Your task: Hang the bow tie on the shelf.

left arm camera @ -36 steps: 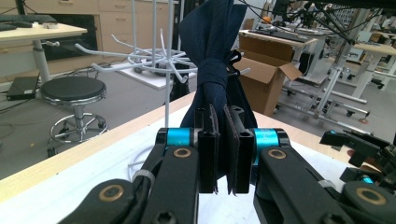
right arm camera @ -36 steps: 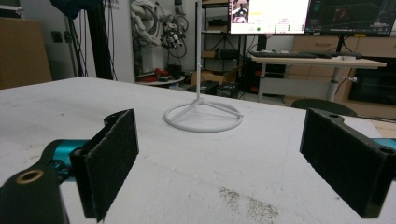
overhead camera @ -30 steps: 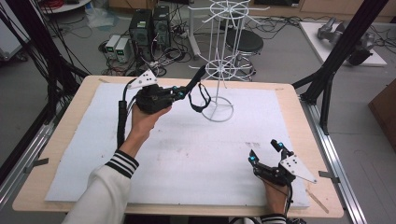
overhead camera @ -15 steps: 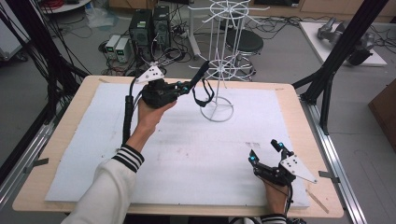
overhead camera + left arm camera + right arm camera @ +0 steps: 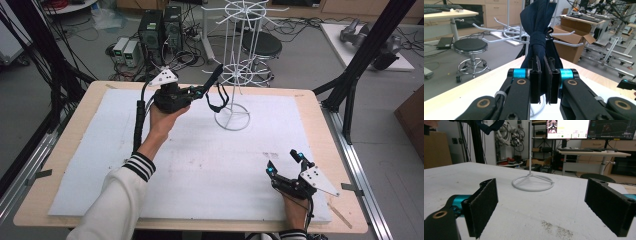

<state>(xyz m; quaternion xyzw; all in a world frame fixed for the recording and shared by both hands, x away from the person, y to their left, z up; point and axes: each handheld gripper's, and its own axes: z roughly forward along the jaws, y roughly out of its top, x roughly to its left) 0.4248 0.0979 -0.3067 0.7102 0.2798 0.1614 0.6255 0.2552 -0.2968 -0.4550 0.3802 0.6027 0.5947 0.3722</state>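
A dark blue strap (image 5: 537, 30), knotted partway up, was clamped between the 2 jaws of the left gripper (image 5: 204, 91), its upper end rising past the jaw tips and a loop of it hanging below them in the high view. Just beyond those jaws stood a white wire rack (image 5: 239, 75), its horizontal hooks level with the strap and spreading to both sides of it in the left gripper view; whether the strap touched a hook could not be told. The rack's ring base (image 5: 533, 183) rested on the white foam sheet (image 5: 200, 165) that covered the wooden table (image 5: 90, 105). The right gripper (image 5: 285, 164) sat low over the sheet's near right part, well apart from the left one, its 2 jaws spread wide with nothing between them and the ring base ahead of them. Past the left gripper's tips, off the table, a black round stool (image 5: 469, 45) stood on the floor.
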